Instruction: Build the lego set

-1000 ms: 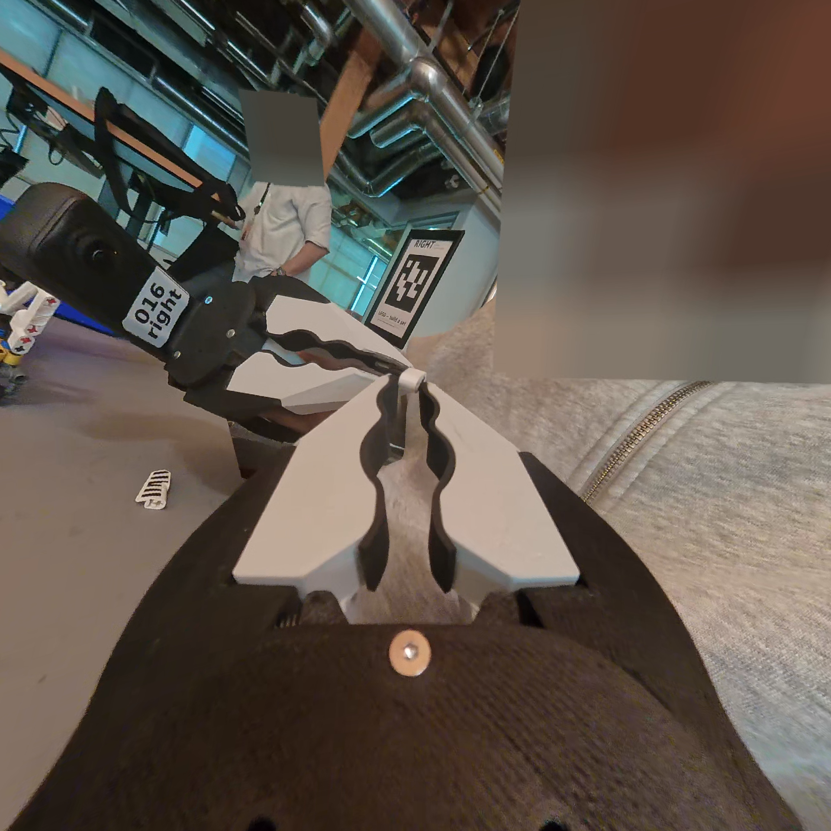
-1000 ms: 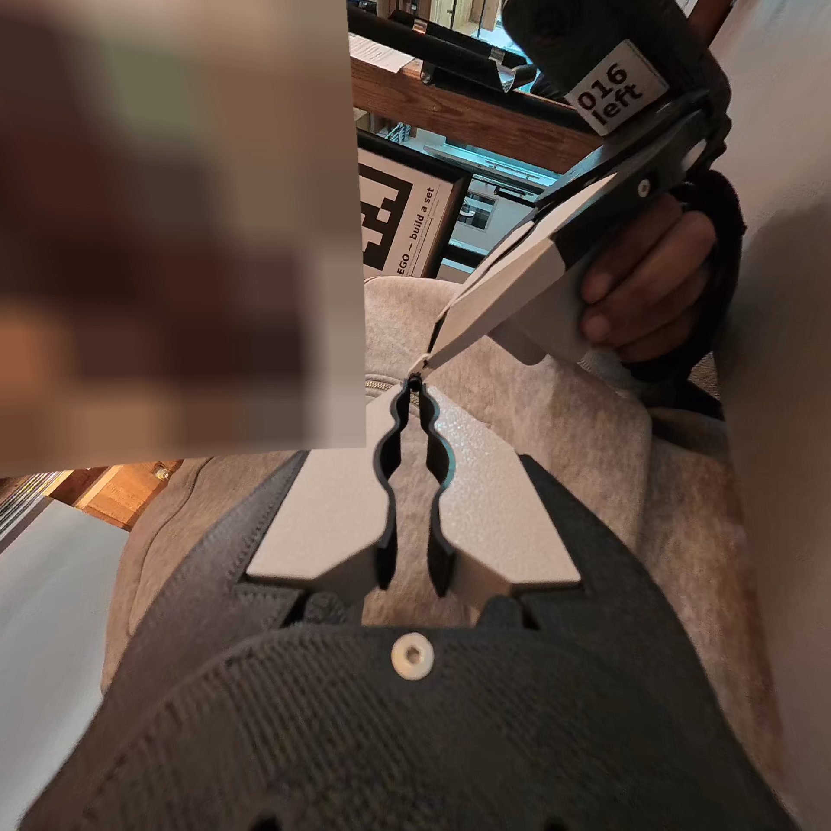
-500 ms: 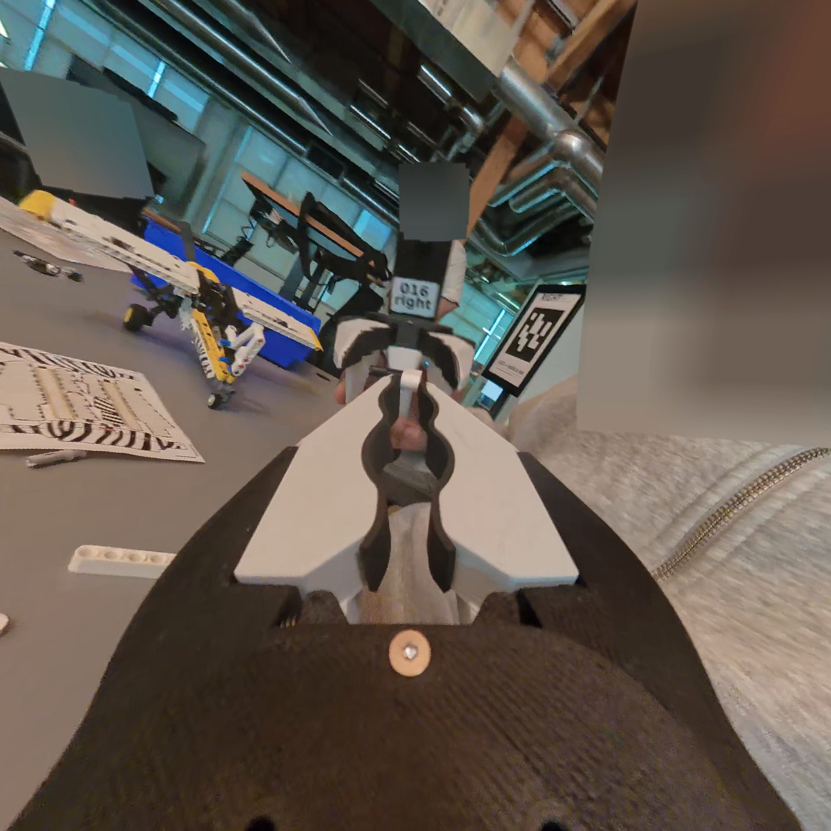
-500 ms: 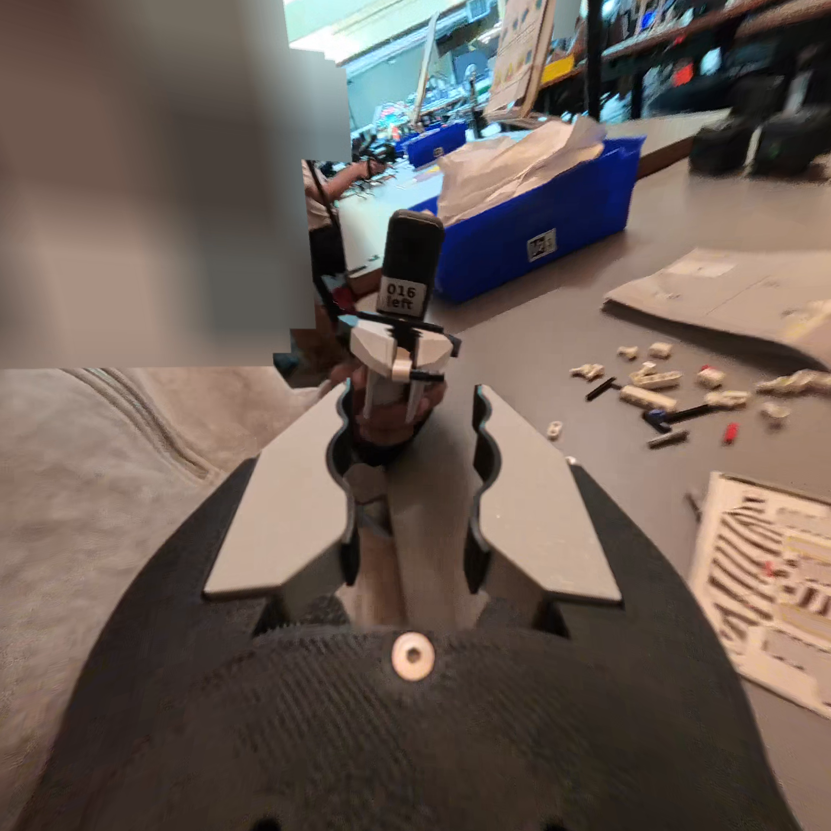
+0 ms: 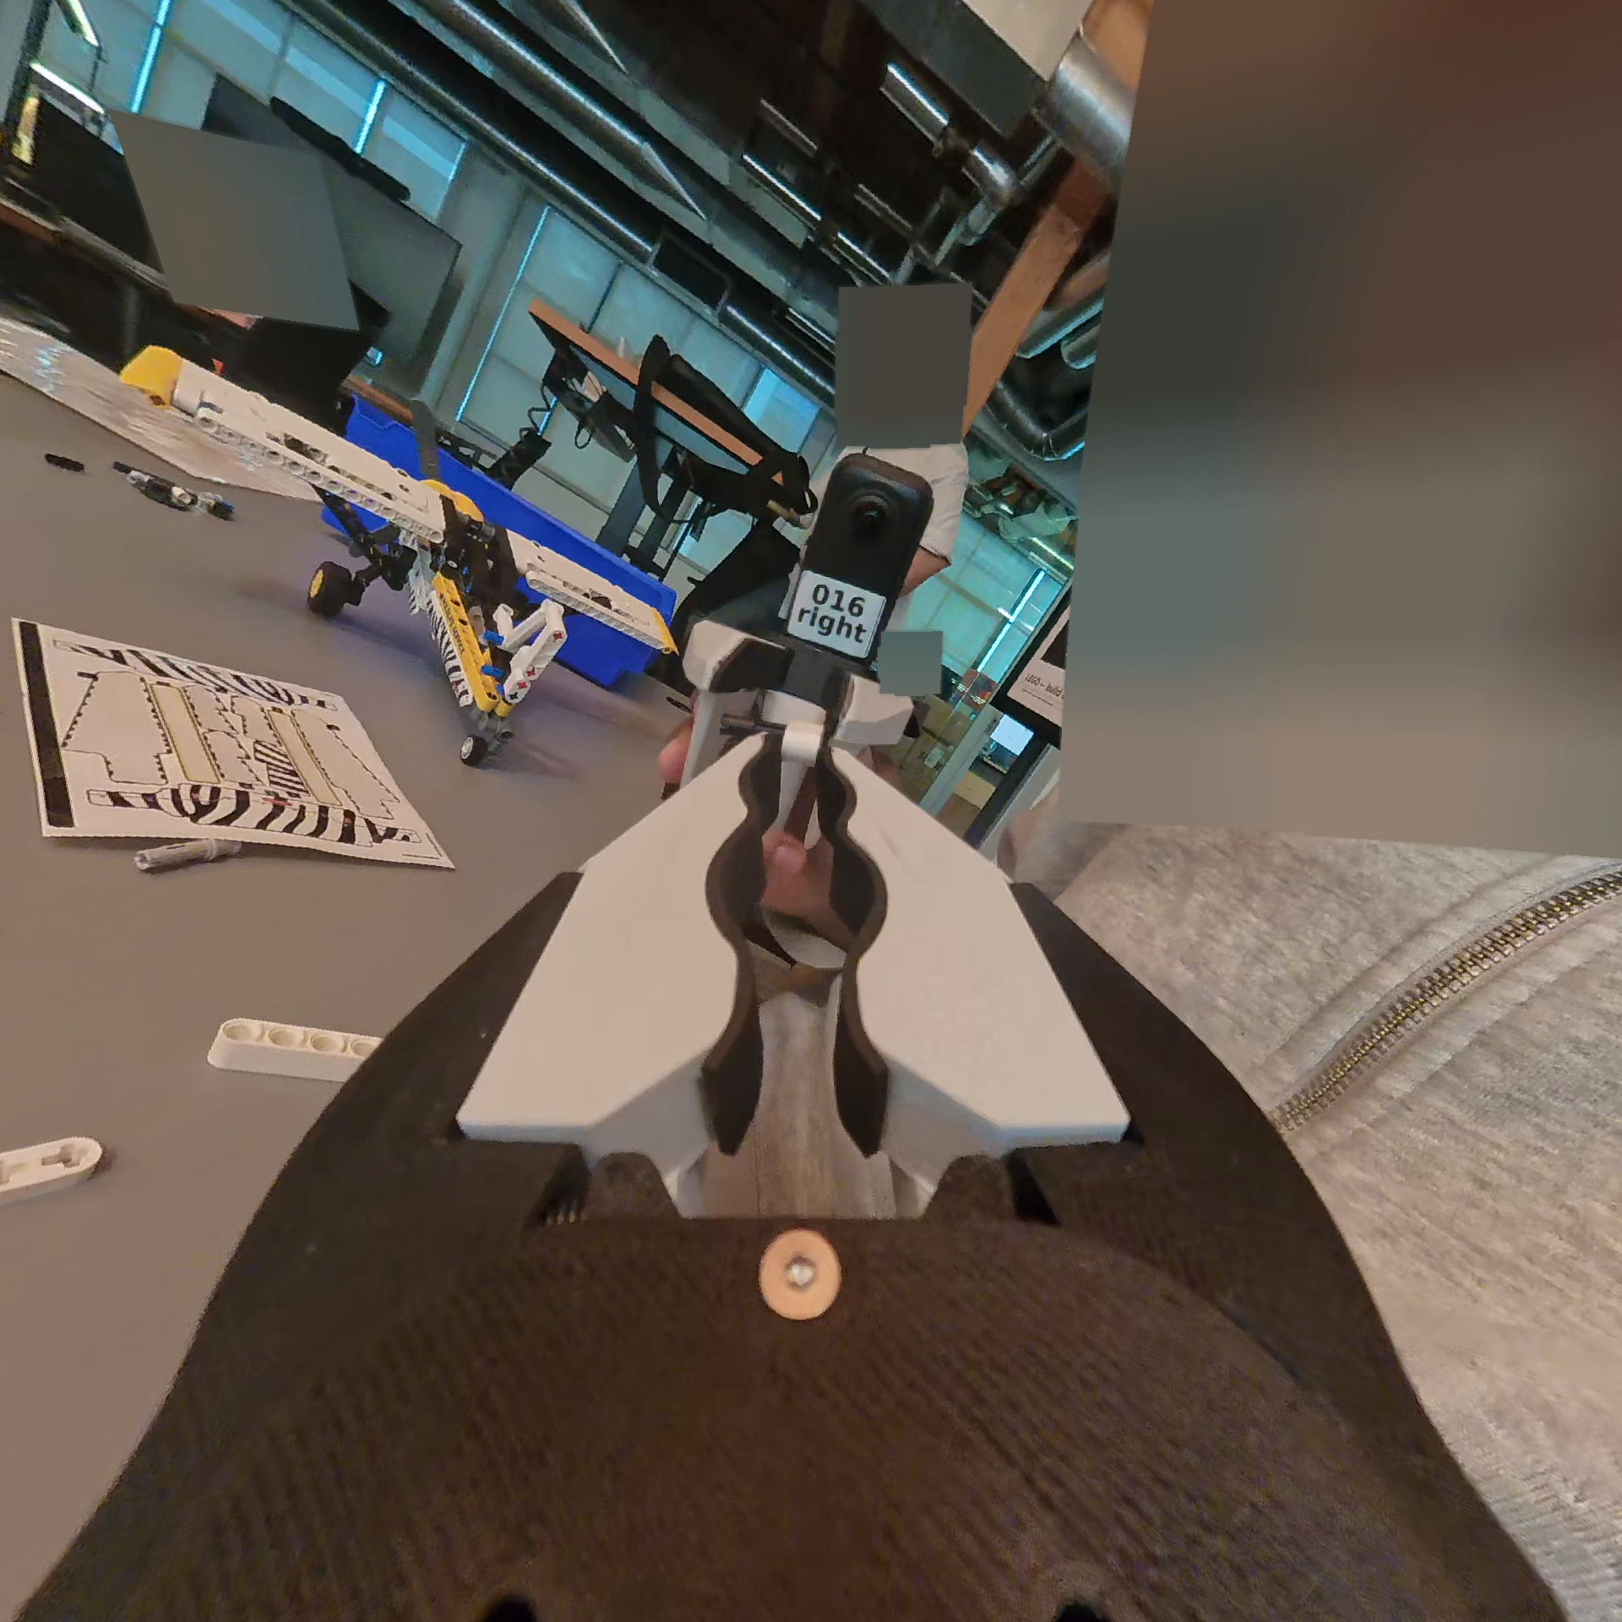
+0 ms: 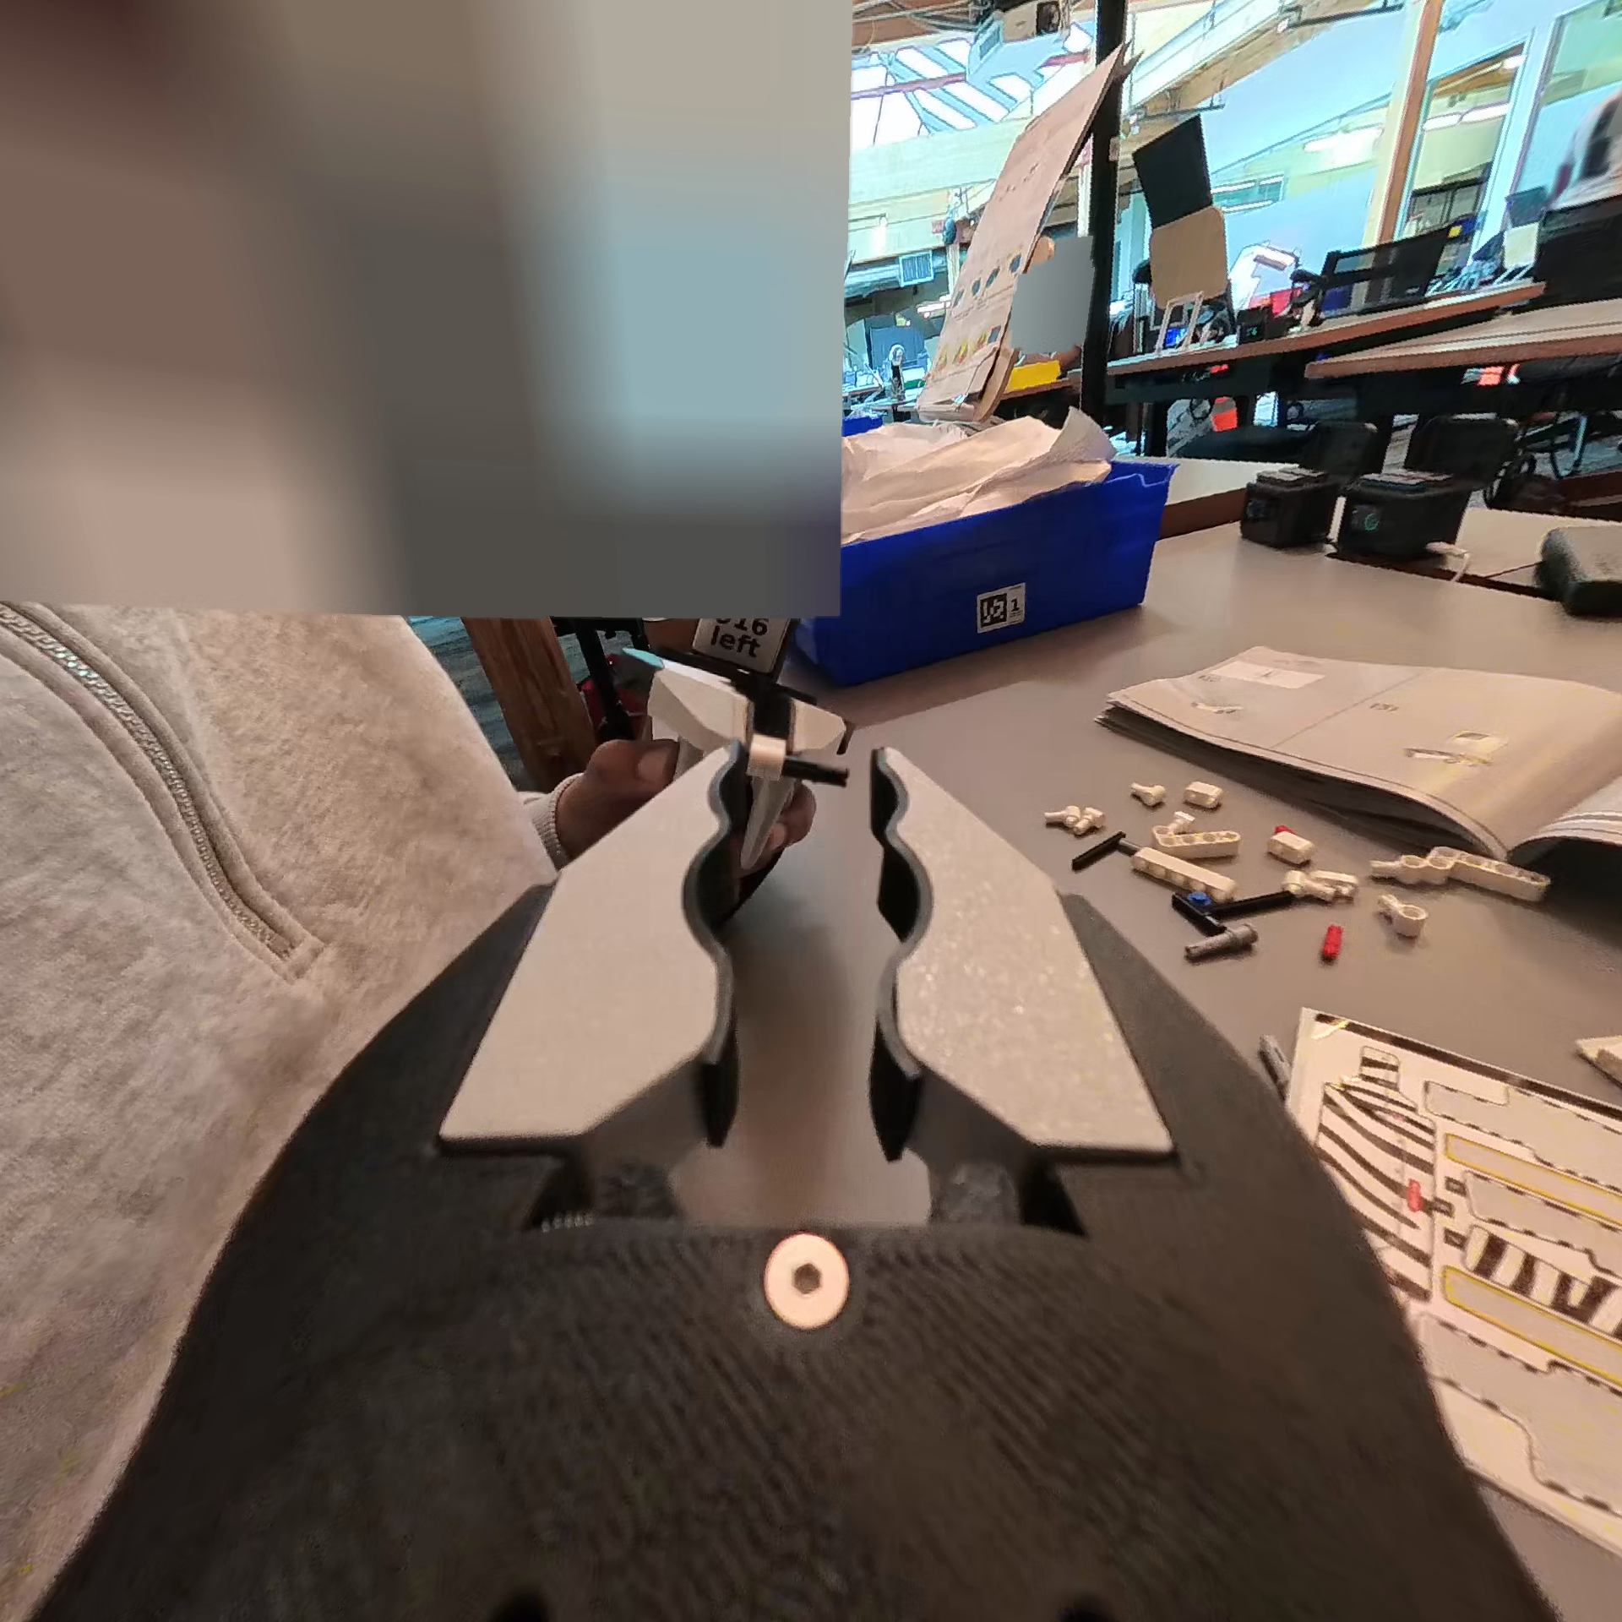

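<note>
- A smooth grey tabletop (image 6: pixel 1316 632) is carrying the work, inside a big open workshop with exposed metal ceiling pipes (image 5: pixel 562 114) and tall windows.
- A blue plastic bin (image 6: pixel 992 562) stuffed with crumpled white paper is sitting at the far side of the table; an open instruction booklet (image 6: pixel 1369 737) is lying near it.
- Loose small white, black and red lego pieces (image 6: pixel 1229 869) are lying scattered between the booklet and a zebra-striped sticker sheet (image 6: pixel 1492 1229).
- The half-built white-and-yellow lego aeroplane (image 5: pixel 456 562) is standing on its wheels on the table, well apart from both grippers (a white holed beam (image 5: pixel 290 1049) is lying nearer the left one).
- The left gripper (image 5: pixel 803 755) is being held above the table edge, beside the person's grey zip-up sweatshirt (image 5: pixel 1316 1009), its jaws pressed closed on a small white lego connector (image 6: pixel 766 752) with a thin black pin sticking out sideways.
- The right gripper (image 6: pixel 800 772) is pointing straight back at the left one, jaws standing well apart and holding nothing, their tips flanking that connector without touching it.
</note>
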Demonstrator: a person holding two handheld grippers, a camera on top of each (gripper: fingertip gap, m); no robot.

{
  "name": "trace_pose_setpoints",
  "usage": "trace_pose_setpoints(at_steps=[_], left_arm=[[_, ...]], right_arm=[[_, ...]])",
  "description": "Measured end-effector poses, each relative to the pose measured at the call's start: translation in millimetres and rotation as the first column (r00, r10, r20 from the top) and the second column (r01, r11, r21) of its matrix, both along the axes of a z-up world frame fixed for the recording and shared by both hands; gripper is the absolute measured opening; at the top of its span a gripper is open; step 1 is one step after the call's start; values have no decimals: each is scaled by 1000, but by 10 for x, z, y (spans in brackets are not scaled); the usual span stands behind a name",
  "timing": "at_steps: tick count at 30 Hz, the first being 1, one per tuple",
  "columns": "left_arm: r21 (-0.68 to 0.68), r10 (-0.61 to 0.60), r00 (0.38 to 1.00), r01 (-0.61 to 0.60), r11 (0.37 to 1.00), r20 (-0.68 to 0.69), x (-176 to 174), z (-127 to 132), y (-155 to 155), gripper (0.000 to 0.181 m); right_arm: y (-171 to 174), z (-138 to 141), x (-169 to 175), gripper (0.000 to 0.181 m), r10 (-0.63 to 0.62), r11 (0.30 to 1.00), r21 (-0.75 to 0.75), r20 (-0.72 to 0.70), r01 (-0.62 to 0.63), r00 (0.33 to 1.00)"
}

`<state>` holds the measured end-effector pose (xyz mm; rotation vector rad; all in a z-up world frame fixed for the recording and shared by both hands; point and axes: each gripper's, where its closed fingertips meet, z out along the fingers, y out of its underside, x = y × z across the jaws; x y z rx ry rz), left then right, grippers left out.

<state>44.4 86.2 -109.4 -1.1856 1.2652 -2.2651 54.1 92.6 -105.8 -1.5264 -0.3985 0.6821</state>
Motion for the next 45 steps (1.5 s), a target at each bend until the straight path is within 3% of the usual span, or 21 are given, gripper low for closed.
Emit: trace_pose_setpoints(at_steps=[45], left_arm=[[6, -59, 998, 59, 998, -1, -18, -4, -81, 5]], right_arm=[[-60, -88, -87, 21, 117, 985, -119, -55, -123, 992]])
